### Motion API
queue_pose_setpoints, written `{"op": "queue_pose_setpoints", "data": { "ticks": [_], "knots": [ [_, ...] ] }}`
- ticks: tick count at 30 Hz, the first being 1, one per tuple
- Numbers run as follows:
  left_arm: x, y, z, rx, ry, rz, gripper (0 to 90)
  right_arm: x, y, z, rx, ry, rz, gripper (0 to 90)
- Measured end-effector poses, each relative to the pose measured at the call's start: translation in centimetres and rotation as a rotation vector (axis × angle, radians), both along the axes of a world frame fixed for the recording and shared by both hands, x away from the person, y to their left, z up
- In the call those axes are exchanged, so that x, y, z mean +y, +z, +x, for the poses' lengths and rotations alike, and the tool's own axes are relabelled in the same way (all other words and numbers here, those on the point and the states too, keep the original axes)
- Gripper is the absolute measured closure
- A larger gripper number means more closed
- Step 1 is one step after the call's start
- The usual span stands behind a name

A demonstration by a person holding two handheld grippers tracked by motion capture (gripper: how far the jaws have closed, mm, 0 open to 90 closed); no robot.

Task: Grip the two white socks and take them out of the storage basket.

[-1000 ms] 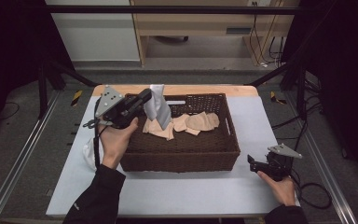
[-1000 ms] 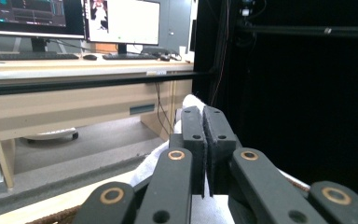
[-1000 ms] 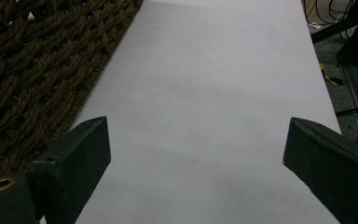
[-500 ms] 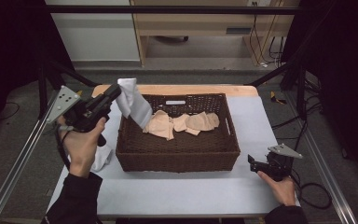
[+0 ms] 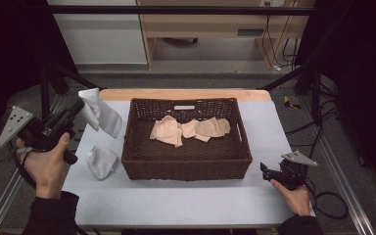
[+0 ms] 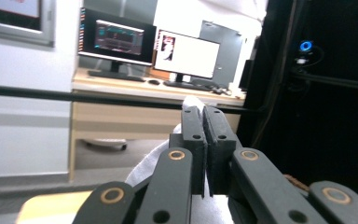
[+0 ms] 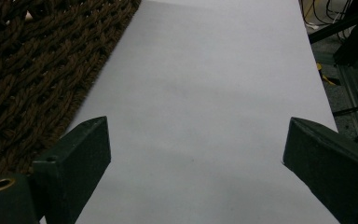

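Observation:
A white sock point(image 5: 100, 112) hangs in the air left of the brown wicker basket point(image 5: 186, 166), pinched by my left gripper point(image 5: 80, 105), which is shut on its top end. In the left gripper view the jaws stand pressed together on the white sock point(image 6: 144, 170), with my left gripper point(image 6: 204, 116) pointing up and level. A second white sock point(image 5: 101, 161) lies crumpled on the table beside the basket's left wall. Several beige socks point(image 5: 188, 129) lie inside the basket. My right gripper point(image 5: 264, 169) rests open on the table at the basket's right front corner; its jaws point(image 7: 196, 135) stand wide apart over bare table.
The white table top point(image 5: 176, 205) runs in front of and to both sides of the basket. The wicker wall point(image 7: 32, 74) lies just left of my right gripper. Metal frame rails point(image 5: 0, 205) border the table, and a cable point(image 5: 330, 200) trails from the right gripper.
My left gripper has carried the white sock out of the basket and leftward past its left wall. The right gripper has not moved.

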State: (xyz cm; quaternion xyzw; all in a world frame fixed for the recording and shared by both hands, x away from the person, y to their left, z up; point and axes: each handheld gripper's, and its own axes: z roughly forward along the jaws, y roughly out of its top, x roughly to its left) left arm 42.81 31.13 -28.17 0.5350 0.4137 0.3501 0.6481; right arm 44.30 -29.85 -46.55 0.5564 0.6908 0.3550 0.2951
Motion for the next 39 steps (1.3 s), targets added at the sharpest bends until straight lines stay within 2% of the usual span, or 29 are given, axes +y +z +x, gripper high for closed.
{"op": "queue_pose_setpoints", "data": {
  "ticks": [1,4,5,6,8,12,13,14,17,18,20,21,22,24,25,26,28,29,30,31,32,33,36,39],
  "knots": [
    [0.0,0.0,0.0,0.0,0.0,0.0,88.0,0.0,0.0,0.0,0.0,0.0,0.0,7.6],
    [1.8,-1.8,-0.3,0.036,0.037,-0.006,87.9,0.0,0.0,0.0,-0.001,0.001,0.0,7.7],
    [1.8,-1.8,-0.3,0.036,0.037,-0.006,88.0,0.0,0.0,0.0,-0.002,0.001,0.0,7.7],
    [2.6,-3.0,-0.4,0.066,0.053,0.001,87.9,0.0,0.0,0.0,-0.002,0.001,0.001,7.7],
    [3.3,-4.4,-0.4,0.094,0.068,0.006,88.0,0.0,0.0,0.0,-0.001,0.0,-0.001,7.7],
    [4.2,-6.5,-0.3,0.149,0.084,0.006,87.9,0.0,0.0,0.0,0.0,0.001,-0.002,7.7],
    [4.2,-6.5,-0.3,0.149,0.084,0.006,88.0,0.0,0.0,0.0,0.0,0.001,-0.002,7.7],
    [4.4,-7.5,-0.1,0.179,0.089,0.014,87.9,0.0,0.0,0.0,0.0,0.001,-0.003,7.7],
    [4.3,-8.7,0.2,0.229,0.088,0.044,87.9,0.0,0.0,0.0,0.0,0.0,0.0,7.7],
    [4.3,-8.7,0.2,0.229,0.088,0.044,87.9,0.0,0.0,0.0,0.0,0.0,0.0,7.7],
    [3.8,-10.2,0.6,0.288,0.077,0.084,87.8,0.0,0.0,-0.1,-0.002,0.0,0.002,7.7],
    [3.8,-10.2,0.6,0.288,0.077,0.084,87.8,0.0,0.0,-0.1,-0.002,0.0,0.002,7.7],
    [3.5,-11.2,0.9,0.326,0.072,0.099,87.8,0.0,0.0,0.0,-0.003,0.003,-0.001,7.7],
    [3.3,-12.2,1.2,0.36,0.066,0.109,87.7,0.0,0.0,0.0,0.0,0.005,-0.005,7.7],
    [3.3,-12.2,1.2,0.36,0.066,0.109,87.6,0.1,0.0,0.0,0.002,0.005,-0.005,7.7],
    [2.9,-13.2,1.4,0.394,0.062,0.133,87.6,0.1,0.0,0.0,0.002,0.006,-0.006,7.7],
    [2.6,-14.0,1.6,0.426,0.056,0.158,87.4,0.0,0.0,0.0,0.001,0.005,-0.006,7.7],
    [2.6,-14.0,1.6,0.426,0.056,0.158,87.2,0.0,0.0,0.0,0.001,0.005,-0.006,7.7],
    [2.3,-14.7,1.7,0.448,0.053,0.173,86.9,0.1,0.0,-0.1,-0.001,0.004,-0.004,7.7],
    [2.3,-14.7,1.7,0.448,0.053,0.173,86.5,0.1,0.0,-0.1,-0.001,0.004,-0.004,7.7],
    [2.0,-15.2,1.7,0.47,0.046,0.188,84.9,0.0,0.0,-0.1,-0.004,0.005,-0.002,7.7],
    [1.9,-15.5,1.8,0.475,0.043,0.199,83.4,0.0,0.0,-0.1,-0.004,0.004,-0.003,7.7],
    [1.5,-16.2,1.9,0.496,0.039,0.228,72.4,0.1,0.0,-0.2,-0.001,0.006,-0.002,7.7],
    [1.4,-16.2,1.8,0.484,0.042,0.229,61.6,0.1,0.0,-0.3,-0.005,0.007,-0.003,7.7]
  ]
}}
